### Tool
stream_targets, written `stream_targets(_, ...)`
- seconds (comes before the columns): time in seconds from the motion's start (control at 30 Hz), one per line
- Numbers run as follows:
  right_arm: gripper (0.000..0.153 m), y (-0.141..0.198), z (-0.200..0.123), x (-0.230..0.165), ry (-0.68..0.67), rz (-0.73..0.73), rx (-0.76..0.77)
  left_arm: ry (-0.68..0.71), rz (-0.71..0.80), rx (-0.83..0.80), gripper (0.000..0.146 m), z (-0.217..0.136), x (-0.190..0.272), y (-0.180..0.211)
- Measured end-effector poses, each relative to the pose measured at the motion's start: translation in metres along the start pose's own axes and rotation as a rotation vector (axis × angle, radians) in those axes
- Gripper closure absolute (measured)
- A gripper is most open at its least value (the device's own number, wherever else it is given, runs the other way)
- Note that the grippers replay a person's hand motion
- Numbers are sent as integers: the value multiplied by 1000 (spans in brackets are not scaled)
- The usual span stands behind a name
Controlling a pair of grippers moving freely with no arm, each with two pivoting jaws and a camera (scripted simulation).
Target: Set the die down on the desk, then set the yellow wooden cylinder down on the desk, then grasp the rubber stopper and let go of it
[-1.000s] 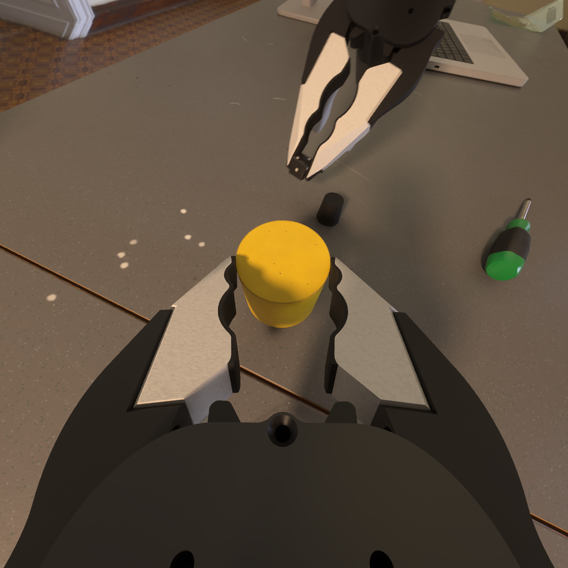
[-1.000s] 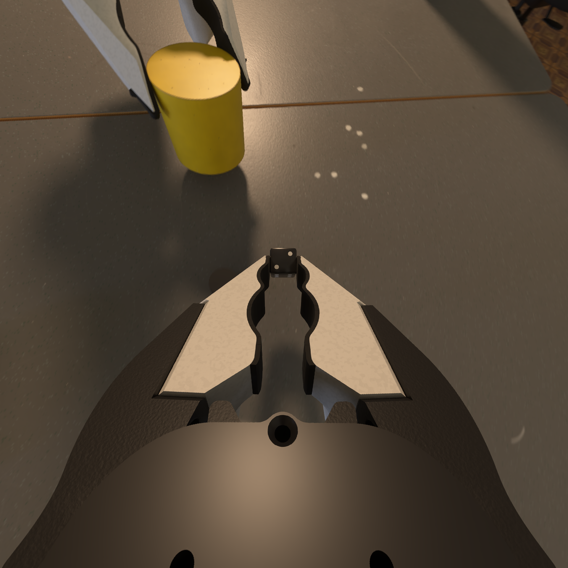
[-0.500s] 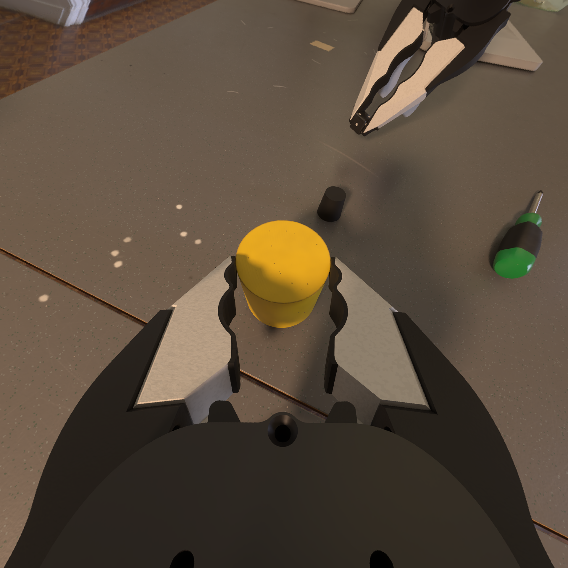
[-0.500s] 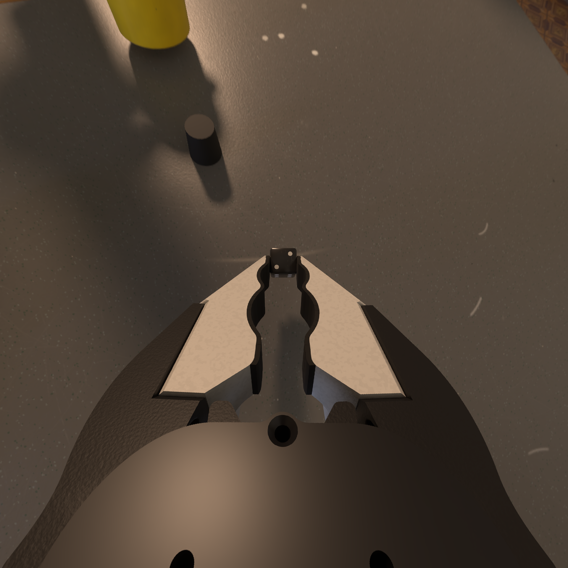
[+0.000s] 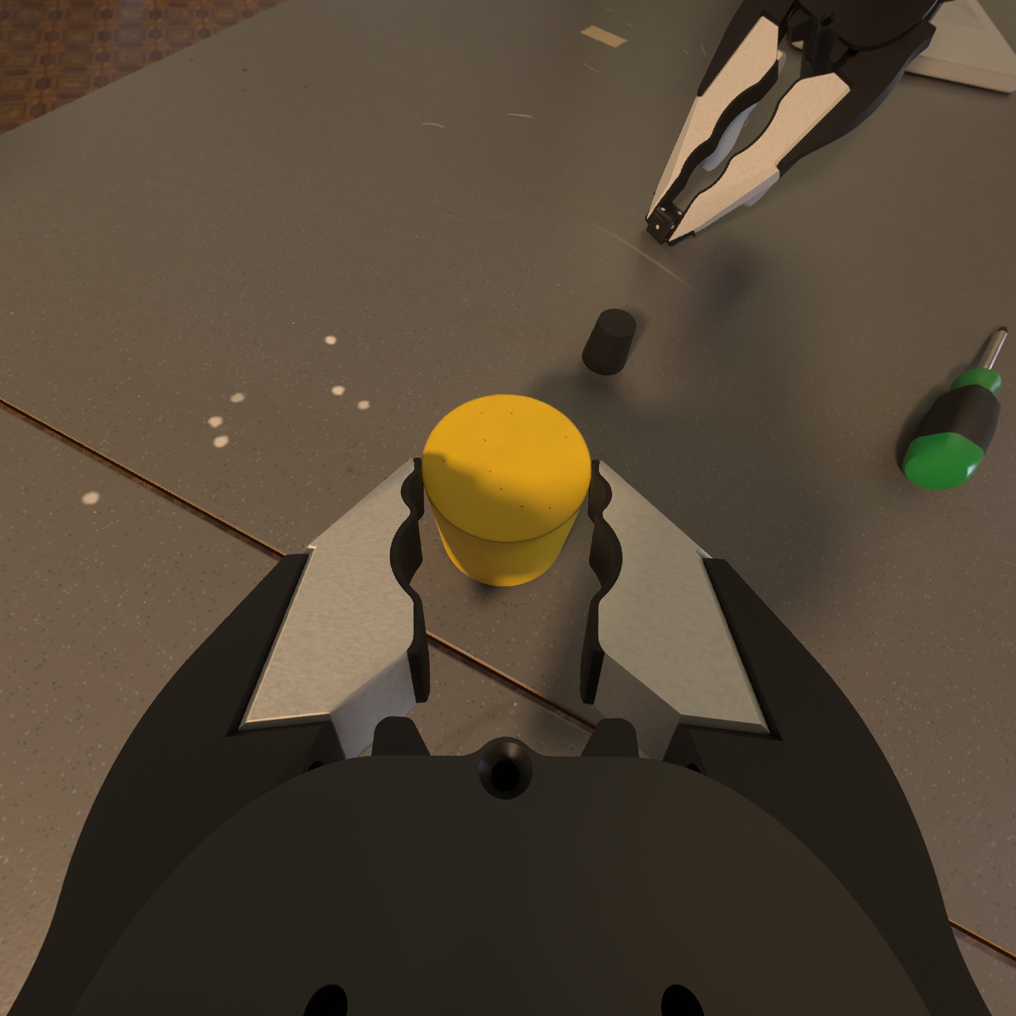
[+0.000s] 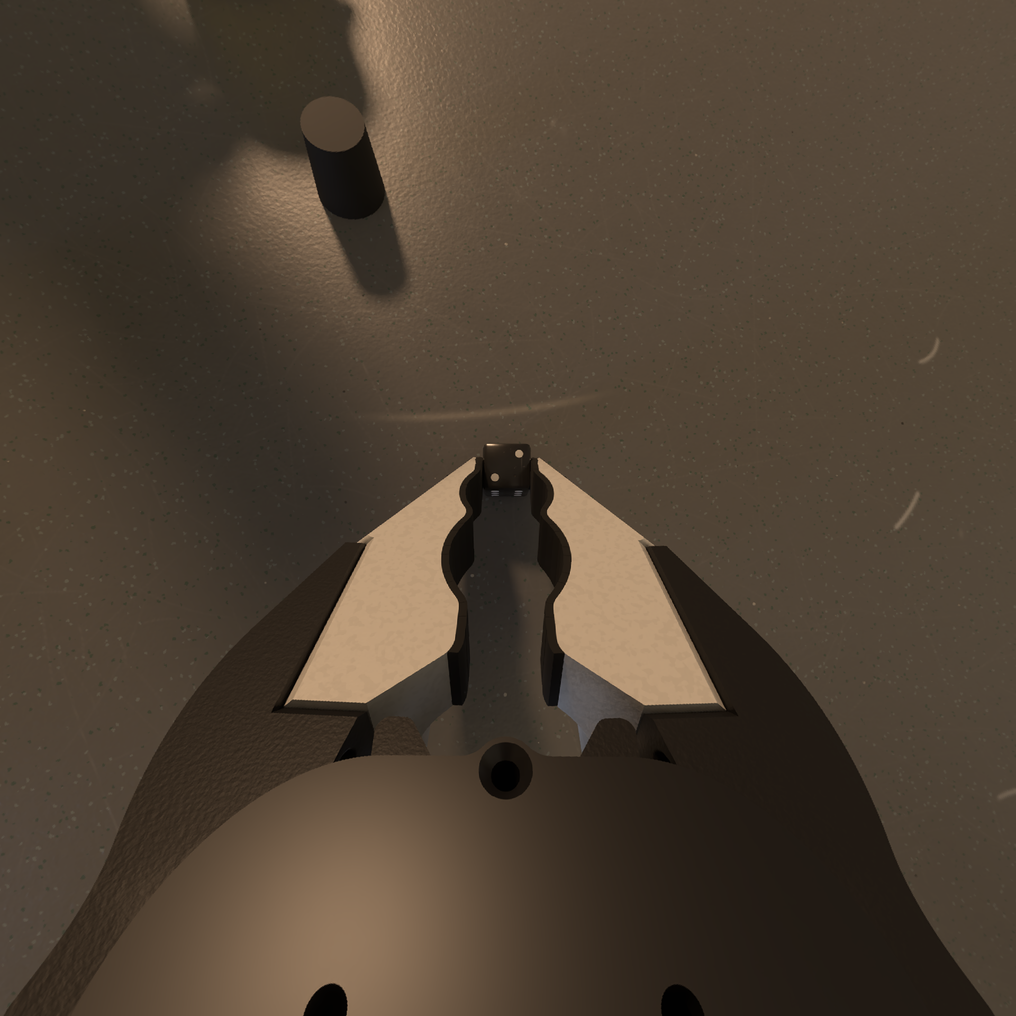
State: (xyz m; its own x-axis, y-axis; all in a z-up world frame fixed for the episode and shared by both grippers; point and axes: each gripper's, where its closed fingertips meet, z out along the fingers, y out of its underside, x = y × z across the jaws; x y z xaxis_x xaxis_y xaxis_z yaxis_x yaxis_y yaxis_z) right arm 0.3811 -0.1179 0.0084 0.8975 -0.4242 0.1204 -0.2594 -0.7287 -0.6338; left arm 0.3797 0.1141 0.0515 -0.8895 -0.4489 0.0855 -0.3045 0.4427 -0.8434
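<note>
My left gripper (image 5: 504, 474) is shut on the yellow wooden cylinder (image 5: 503, 484) and holds it upright just above the grey desk (image 5: 275, 231). My right gripper (image 6: 506, 464) is shut on a small black die (image 6: 506, 468) at its fingertips, low over the desk; it also shows in the left wrist view (image 5: 668, 228), far right, with the die (image 5: 661, 222). The black rubber stopper (image 5: 609, 341) stands on the desk between the two grippers, beyond the cylinder; in the right wrist view the stopper (image 6: 340, 156) is ahead and to the left.
A green and black screwdriver (image 5: 956, 429) lies on the desk at the right. A white laptop corner (image 5: 973, 66) is at the far right behind the right gripper. A seam (image 5: 165, 489) crosses the desk. Patterned floor (image 5: 82, 49) lies past the far left edge.
My right gripper has carried the die away from the cylinder, to the far right, and lower toward the desk. My left gripper still holds the cylinder in much the same place.
</note>
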Motion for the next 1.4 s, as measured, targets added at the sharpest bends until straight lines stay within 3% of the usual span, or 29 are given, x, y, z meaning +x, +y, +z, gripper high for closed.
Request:
stream_targets(0.2,136,-2,2,-3,-29,21,28,2,8,1,86,1,2,-1)
stream_targets(0.3,107,-3,0,-3,-32,27,35,1,7,11,86,-2,2,-3)
stream_targets(0.43,94,-12,-10,0,-14,40,85,-5,4,35,86,-7,1,-5)
stream_targets(0.6,91,-49,-9,-4,-1,-13,179,-4,13,46,86,-5,1,-7)
stream_targets(0.93,90,-117,33,-22,-71,-106,261,-28,13,55,86,-8,-5,-5)
stream_targets(1.4,90,-145,61,-23,-108,-117,254,-24,7,78,86,-9,-10,-6)
